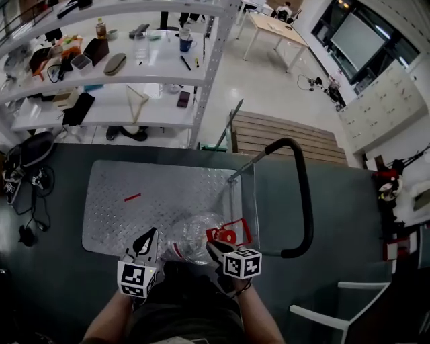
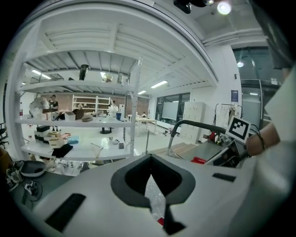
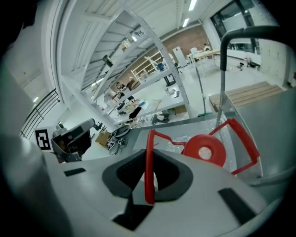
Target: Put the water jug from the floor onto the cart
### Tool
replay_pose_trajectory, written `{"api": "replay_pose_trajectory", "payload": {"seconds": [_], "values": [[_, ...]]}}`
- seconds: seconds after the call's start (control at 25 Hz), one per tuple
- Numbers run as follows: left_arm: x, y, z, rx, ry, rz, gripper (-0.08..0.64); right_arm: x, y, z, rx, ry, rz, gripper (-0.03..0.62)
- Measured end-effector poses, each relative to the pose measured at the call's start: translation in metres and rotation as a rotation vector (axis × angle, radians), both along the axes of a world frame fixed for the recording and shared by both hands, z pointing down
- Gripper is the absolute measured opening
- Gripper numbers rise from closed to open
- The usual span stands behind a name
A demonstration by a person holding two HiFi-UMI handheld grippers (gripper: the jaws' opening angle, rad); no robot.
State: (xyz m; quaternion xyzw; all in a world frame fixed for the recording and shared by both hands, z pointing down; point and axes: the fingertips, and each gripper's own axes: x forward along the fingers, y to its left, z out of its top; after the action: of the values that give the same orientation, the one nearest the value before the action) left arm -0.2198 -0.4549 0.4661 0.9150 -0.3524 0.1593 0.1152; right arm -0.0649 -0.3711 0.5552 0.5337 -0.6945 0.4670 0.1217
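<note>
Red jug handle [image 3: 149,159], clamped in right fingers [image 3: 175,178]

Your head view is bright and even, lit from overhead, with only soft shadows under the white shelf [image 1: 134,67]. The clear water jug [image 1: 191,238] catches small glints. A ceiling lamp [image 2: 225,7] flares in your left gripper view. Both gripper views bow strongly, blacken at the corners and blur up close.

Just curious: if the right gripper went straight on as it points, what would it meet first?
Likely the water jug's red cap, just past the red handle it grips; then the cart deck.
</note>
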Motion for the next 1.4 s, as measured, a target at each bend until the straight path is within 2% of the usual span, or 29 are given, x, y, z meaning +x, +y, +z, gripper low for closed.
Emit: {"api": "replay_pose_trajectory", "payload": {"seconds": [0.24, 0.4, 0.76, 0.96, 1.12, 1.4], "values": [[0.018, -0.028, 0.031, -0.053, -0.003, 0.03, 0.008, 0.033, -0.043, 0.009, 0.016, 0.009, 0.116, 0.031], [0.028, -0.051, 0.038, -0.064, -0.005, 0.029, 0.008, 0.055, -0.074, 0.002, 0.043, 0.05, 0.129, 0.034], [0.063, -0.096, 0.039, -0.047, -0.027, 0.047, 0.008, 0.084, -0.13, 0.0, 0.076, 0.226, 0.012, 0.037], [0.081, -0.105, 0.048, -0.076, -0.027, 0.057, 0.008, 0.085, -0.149, 0.018, 0.073, 0.334, -0.067, 0.038], [0.087, -0.1, 0.057, -0.096, -0.039, 0.067, 0.008, 0.066, -0.156, 0.027, 0.099, 0.338, -0.105, 0.038], [0.074, -0.085, 0.065, -0.129, -0.057, 0.058, 0.008, 0.028, -0.146, 0.039, 0.1, 0.316, -0.179, 0.038]]}}
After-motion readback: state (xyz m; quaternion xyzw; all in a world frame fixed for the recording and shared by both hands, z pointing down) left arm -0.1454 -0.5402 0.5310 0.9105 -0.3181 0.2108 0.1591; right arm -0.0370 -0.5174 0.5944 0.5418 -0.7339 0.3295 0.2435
